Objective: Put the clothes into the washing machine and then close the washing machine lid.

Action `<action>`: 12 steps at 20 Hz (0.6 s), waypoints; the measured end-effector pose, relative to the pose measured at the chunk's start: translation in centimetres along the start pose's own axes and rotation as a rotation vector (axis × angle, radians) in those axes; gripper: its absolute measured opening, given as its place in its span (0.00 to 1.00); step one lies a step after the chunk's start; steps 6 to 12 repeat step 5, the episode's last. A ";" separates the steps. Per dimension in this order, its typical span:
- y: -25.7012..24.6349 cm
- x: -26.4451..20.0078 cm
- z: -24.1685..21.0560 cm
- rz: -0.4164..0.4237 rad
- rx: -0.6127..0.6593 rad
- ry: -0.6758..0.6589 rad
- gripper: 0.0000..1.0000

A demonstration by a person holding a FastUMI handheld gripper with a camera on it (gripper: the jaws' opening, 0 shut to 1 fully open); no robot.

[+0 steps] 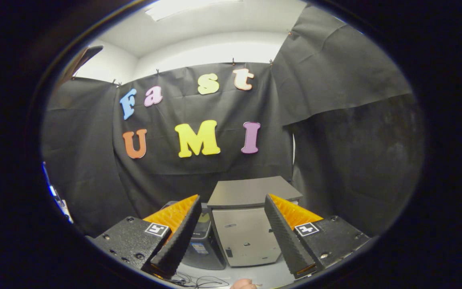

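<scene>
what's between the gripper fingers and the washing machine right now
Nothing; in the gripper view the open gripper holds nothing, and the washing machine stands beyond its fingers.

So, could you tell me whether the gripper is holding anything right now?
Nothing is held: the gripper has its fingers open and apart, with the grey box-shaped appliance beyond them.

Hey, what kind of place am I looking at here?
Most likely a staged recording booth, not a real laundry room. Black cloth is hung as walls below a plain white ceiling. A small grey box-like appliance, perhaps the washing machine, stands beyond the gripper, whose jaws are open and hold nothing.
</scene>
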State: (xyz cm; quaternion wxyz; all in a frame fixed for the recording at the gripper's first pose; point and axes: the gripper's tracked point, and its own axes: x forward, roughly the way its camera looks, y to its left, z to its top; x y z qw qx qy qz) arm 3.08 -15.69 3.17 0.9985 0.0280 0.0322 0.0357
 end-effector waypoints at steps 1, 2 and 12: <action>0.1 0.0 -0.1 0.003 0.008 0.005 0.99; 0.1 0.1 -0.2 0.007 0.016 0.007 0.99; 0.2 0.1 -0.2 0.022 0.017 0.012 0.99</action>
